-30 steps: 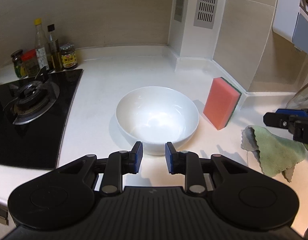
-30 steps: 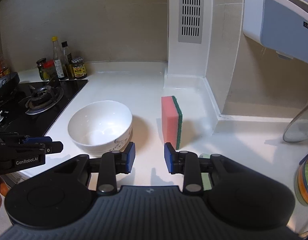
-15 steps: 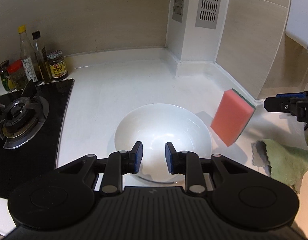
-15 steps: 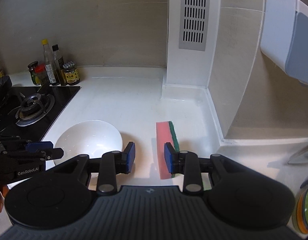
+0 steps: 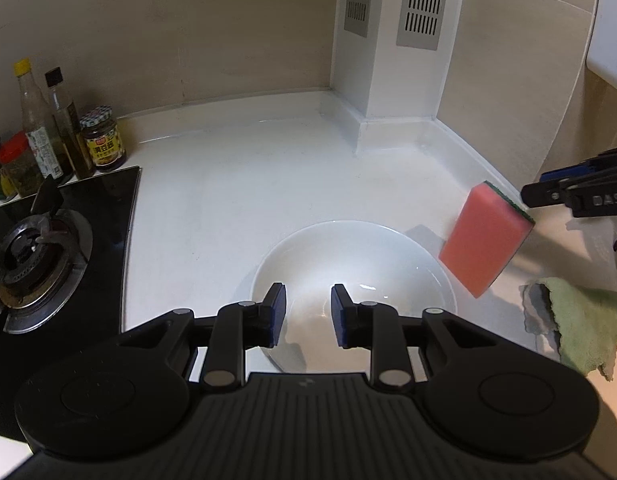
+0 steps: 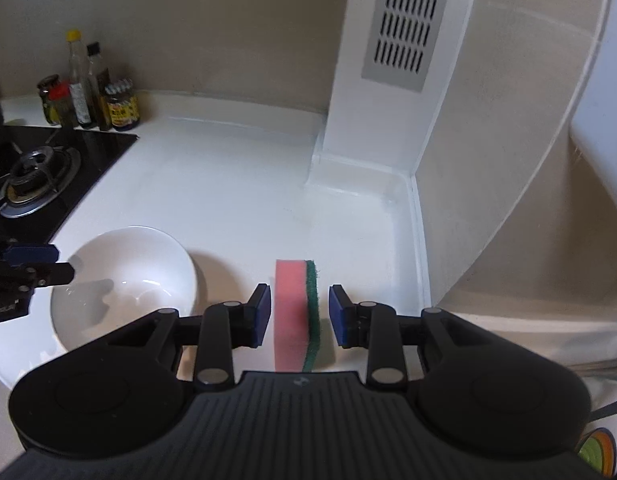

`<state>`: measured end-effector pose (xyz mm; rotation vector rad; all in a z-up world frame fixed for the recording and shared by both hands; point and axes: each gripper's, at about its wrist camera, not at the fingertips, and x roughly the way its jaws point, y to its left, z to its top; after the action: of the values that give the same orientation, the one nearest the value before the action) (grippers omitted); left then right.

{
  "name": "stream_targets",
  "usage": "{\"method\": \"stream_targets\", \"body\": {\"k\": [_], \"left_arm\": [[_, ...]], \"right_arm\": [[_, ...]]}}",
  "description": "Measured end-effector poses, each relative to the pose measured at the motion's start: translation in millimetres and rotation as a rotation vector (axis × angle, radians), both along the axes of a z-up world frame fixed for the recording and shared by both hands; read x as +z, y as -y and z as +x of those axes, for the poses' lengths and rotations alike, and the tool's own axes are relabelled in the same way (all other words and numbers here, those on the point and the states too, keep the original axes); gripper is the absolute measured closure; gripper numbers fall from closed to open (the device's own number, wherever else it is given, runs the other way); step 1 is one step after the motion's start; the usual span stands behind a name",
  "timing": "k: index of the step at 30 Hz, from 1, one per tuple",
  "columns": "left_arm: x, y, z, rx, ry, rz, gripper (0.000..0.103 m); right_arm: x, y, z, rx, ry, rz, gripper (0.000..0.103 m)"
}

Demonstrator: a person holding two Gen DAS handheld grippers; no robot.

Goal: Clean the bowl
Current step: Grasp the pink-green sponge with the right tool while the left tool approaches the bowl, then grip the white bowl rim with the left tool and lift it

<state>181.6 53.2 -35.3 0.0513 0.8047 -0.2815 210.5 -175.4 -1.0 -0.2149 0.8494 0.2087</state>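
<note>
Bowl [image 5: 352,280], white, sits on the white counter [image 5: 236,200] right of the stove [image 5: 40,256]. Left gripper [image 5: 304,314] hovers at its near rim, jaws parted, holding nothing. Right gripper [image 6: 296,314] straddles the upright sponge [image 6: 296,312], jaws apart, not gripping. Risk: an off-centre close could tip the sponge; an unheld bowl could slide when scrubbed.

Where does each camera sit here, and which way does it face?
Left wrist: on the left claw, looking forward and down over the bowl; own open fingers show, and the right claw's tip by the sponge.
Right wrist: on the right claw, looking down at the sponge standing between its open fingers; the left claw shows at the left edge.
Shared: bowl, sponge, stove, bottles.
</note>
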Motion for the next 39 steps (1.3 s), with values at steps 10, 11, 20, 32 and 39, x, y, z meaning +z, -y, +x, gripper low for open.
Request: {"method": "stream_targets", "body": {"k": [10, 11, 20, 32, 39], "left_arm": [[1.2, -16.5, 16.2, -0.025, 0.005, -0.019, 0.071], [1.4, -17.6, 17.4, -0.027, 0.006, -0.019, 0.071], [1.4, -34.9, 32.9, -0.031, -0.053, -0.034, 0.071], [-9.4, -58.2, 71.2, -0.052, -0.251, -0.139, 0.071], [-35.5, -40.4, 78.1, -0.078, -0.335, -0.068, 0.073]], "right_arm": [[-19.5, -13.8, 23.5, 0.006, -0.089, -0.052, 0.076], [-22.7, -14.0, 25.4, 0.000, -0.096, -0.058, 0.076], [-43.3, -9.9, 40.9, -0.030, -0.190, -0.028, 0.077], [48.1, -37.6, 1.1, 0.217, -0.052, 0.176, 0.077], [27.7, -71.5, -19.2, 0.444, -0.075, 0.148, 0.077]]}}
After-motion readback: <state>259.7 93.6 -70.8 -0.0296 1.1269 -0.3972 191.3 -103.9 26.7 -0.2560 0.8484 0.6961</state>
